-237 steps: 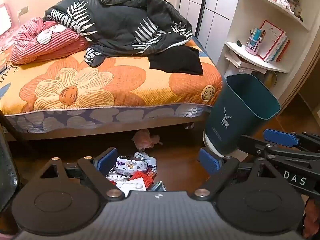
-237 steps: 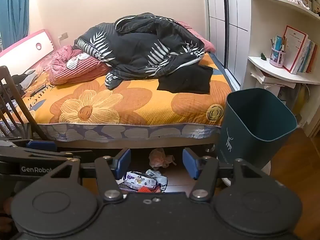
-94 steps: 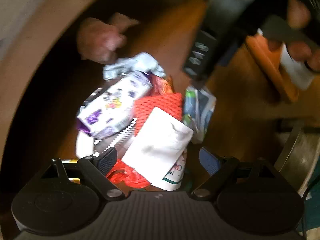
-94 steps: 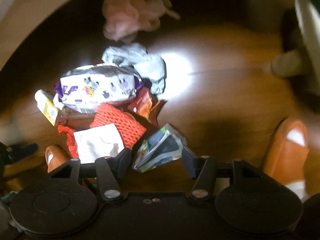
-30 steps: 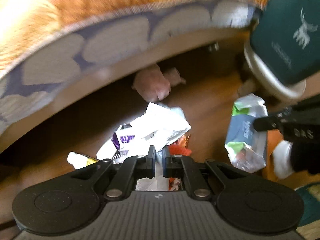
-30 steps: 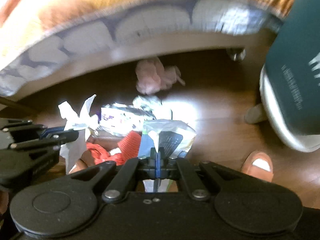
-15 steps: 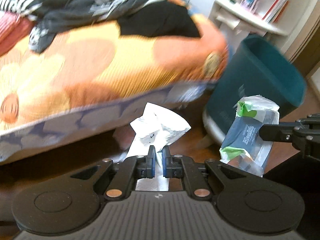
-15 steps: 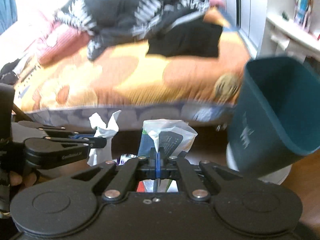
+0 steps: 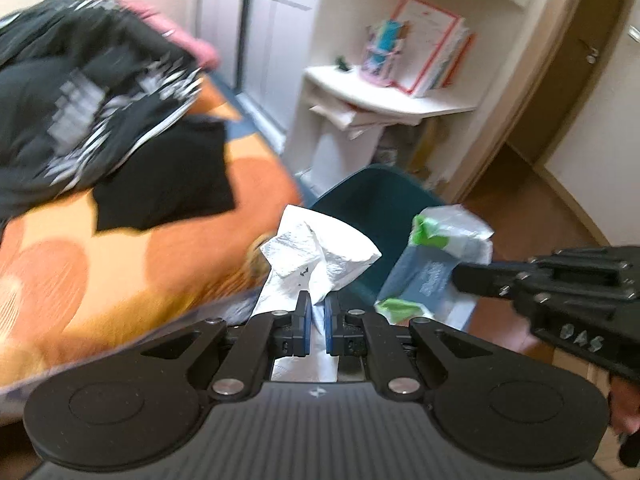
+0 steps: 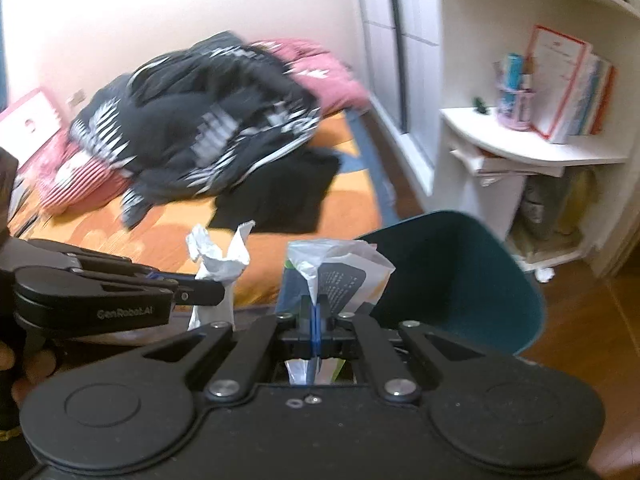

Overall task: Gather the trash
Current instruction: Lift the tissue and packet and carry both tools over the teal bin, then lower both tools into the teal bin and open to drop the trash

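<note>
Now the left gripper [image 9: 316, 312] is pinching a crumpled white paper [image 9: 316, 258], its blue pads pressing on the lower part while the rest is sticking up above the fingers. Just beside it, the right gripper [image 10: 314, 322] is clamping a plastic wrapper [image 10: 340, 272] with green and grey print. Both pieces are hanging in the air in front of the teal trash bin [image 10: 472, 280], which is standing on the floor off the corner of the bed [image 9: 120, 256], below a white shelf [image 10: 532, 152]

Dark clothes [image 9: 100, 120] on orange bed [image 9: 140, 264]
</note>
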